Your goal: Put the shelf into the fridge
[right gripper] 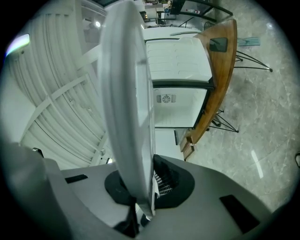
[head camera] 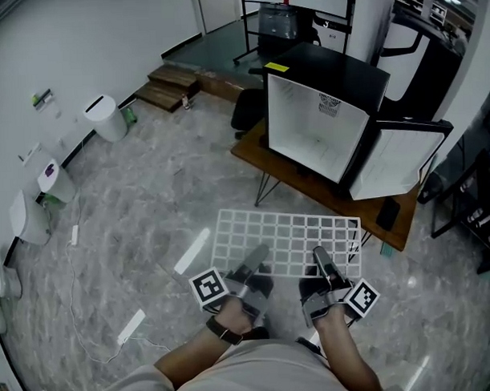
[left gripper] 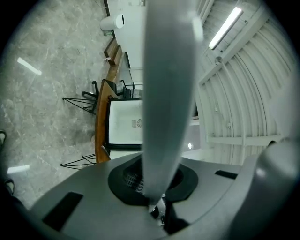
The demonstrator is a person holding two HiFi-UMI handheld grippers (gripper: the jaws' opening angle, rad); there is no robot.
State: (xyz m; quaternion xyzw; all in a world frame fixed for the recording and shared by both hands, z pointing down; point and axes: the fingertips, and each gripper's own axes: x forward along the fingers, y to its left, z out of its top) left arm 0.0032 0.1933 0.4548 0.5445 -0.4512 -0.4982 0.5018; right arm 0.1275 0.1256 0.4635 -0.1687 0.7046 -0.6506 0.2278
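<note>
A white wire grid shelf [head camera: 286, 233] hangs level above the floor in the head view, held at its near edge by both grippers. My left gripper [head camera: 254, 261] is shut on the near edge left of centre. My right gripper [head camera: 320, 260] is shut on it right of centre. Beyond the shelf a small black fridge [head camera: 322, 108] stands on a low wooden table [head camera: 309, 184]. Its white inside faces me and its door [head camera: 400, 157] is swung open to the right. The left gripper view shows the fridge [left gripper: 125, 124] past a grey finger [left gripper: 168, 93]. In the right gripper view the fridge [right gripper: 180, 110] lies behind the shelf's edge [right gripper: 149, 140].
A white bin [head camera: 106, 117] stands by the left wall, with wooden steps [head camera: 170, 85] further back. A black chair [head camera: 248, 109] sits left of the fridge. A dark flat item [head camera: 388, 214] lies on the table's right end. A black rack [head camera: 478, 215] stands at far right. A cable [head camera: 78, 236] runs along the floor at left.
</note>
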